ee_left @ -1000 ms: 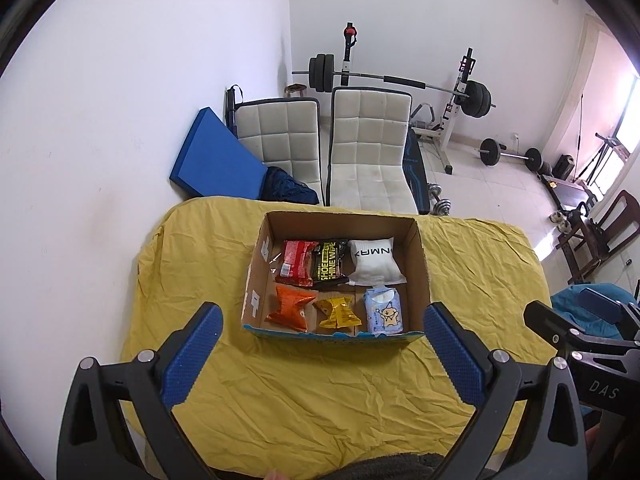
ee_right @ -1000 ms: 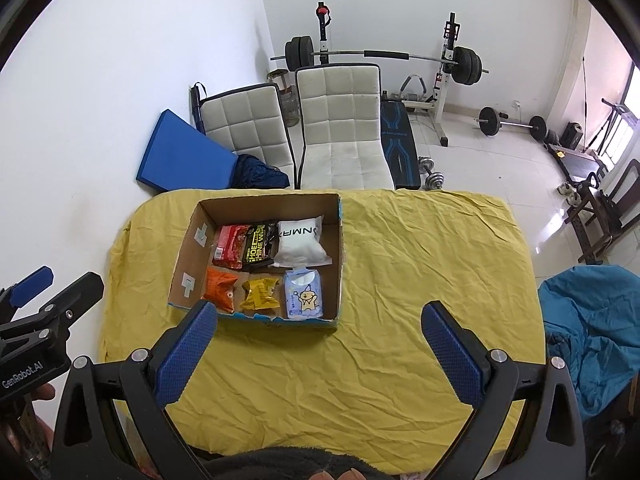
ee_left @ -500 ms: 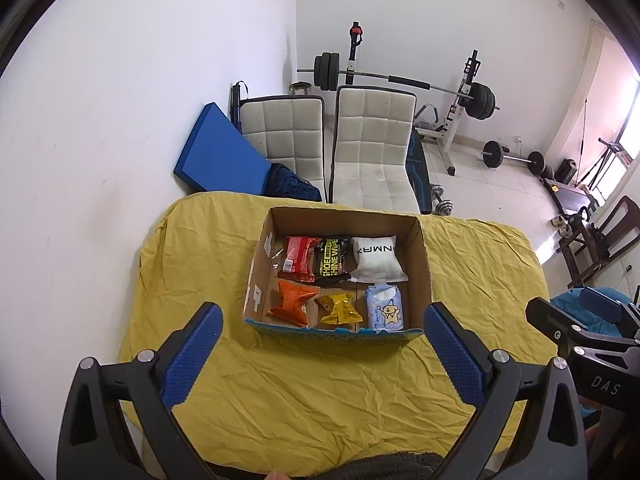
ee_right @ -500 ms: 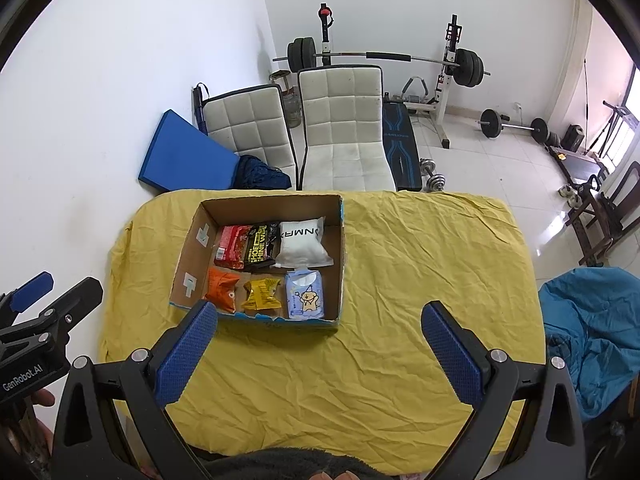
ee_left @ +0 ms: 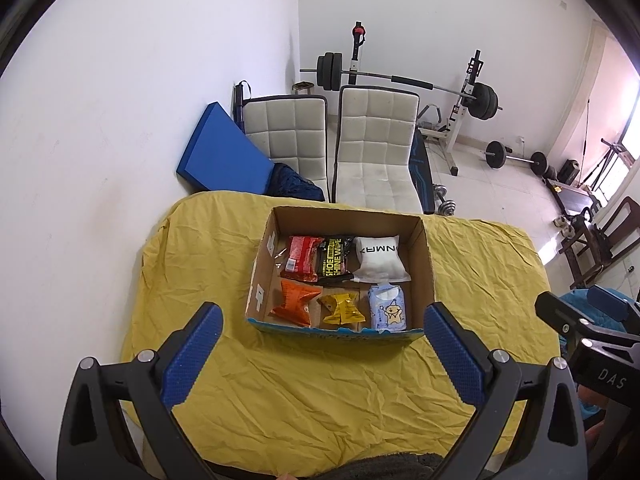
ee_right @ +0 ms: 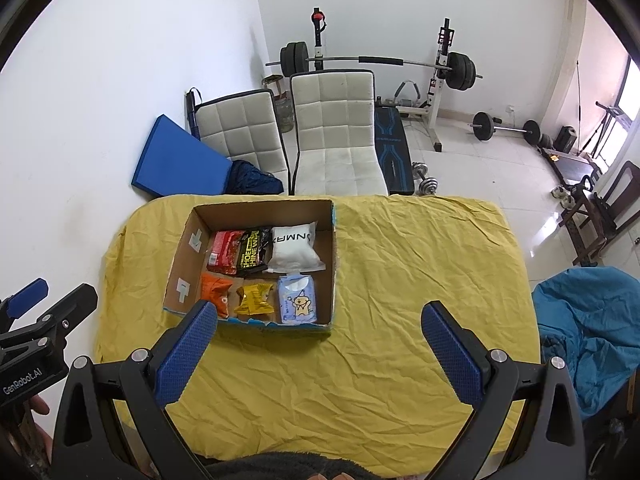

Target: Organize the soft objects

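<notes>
An open cardboard box [ee_left: 426, 256] [ee_right: 180, 264] sits on the yellow-covered table [ee_left: 320, 392] [ee_right: 400, 280]. Inside lie a red pack [ee_left: 302, 258], a black shoe-wipes pack [ee_left: 334, 260], a white pouch [ee_left: 378, 258], an orange packet [ee_left: 296, 300], a yellow packet [ee_left: 342, 308] and a light blue wipes pack [ee_left: 388, 308] [ee_right: 298, 300]. My left gripper [ee_left: 322, 352] is open and empty, held high above the table's near side. My right gripper [ee_right: 320, 350] is open and empty, to the right of the box.
Two white padded chairs [ee_left: 372, 152] and a blue mat [ee_left: 224, 156] stand behind the table by the wall. A barbell rack [ee_right: 380, 64] and weights are further back. A blue cloth [ee_right: 588, 332] lies at the table's right.
Both grippers have drawn back and up a little, so the table and box look slightly smaller. Nothing in the box has moved.
</notes>
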`<control>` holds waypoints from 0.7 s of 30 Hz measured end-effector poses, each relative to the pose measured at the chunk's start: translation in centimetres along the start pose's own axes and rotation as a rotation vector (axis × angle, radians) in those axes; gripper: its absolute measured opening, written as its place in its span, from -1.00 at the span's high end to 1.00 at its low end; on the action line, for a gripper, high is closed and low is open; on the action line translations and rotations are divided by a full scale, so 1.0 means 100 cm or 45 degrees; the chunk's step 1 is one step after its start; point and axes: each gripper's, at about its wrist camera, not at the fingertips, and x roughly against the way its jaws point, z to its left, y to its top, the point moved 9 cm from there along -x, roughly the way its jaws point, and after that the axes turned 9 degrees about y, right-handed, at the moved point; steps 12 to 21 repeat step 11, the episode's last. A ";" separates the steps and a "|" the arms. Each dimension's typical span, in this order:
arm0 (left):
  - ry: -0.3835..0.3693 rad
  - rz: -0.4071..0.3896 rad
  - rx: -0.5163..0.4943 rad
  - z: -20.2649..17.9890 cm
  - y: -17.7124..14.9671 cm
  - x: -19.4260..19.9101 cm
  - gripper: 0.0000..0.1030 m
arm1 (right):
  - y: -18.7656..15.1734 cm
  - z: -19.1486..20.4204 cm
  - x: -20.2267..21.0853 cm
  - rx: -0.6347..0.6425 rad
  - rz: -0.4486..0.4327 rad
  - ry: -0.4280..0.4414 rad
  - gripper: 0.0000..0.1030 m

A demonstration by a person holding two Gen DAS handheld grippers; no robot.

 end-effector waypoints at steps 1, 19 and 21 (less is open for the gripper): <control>0.002 0.001 0.001 0.000 0.000 0.000 -1.00 | 0.001 -0.001 0.001 -0.001 -0.003 -0.002 -1.00; 0.015 -0.034 0.046 0.008 0.004 0.003 -1.00 | 0.002 -0.004 0.001 -0.008 -0.009 -0.004 -1.00; 0.015 -0.034 0.046 0.008 0.004 0.003 -1.00 | 0.002 -0.004 0.001 -0.008 -0.009 -0.004 -1.00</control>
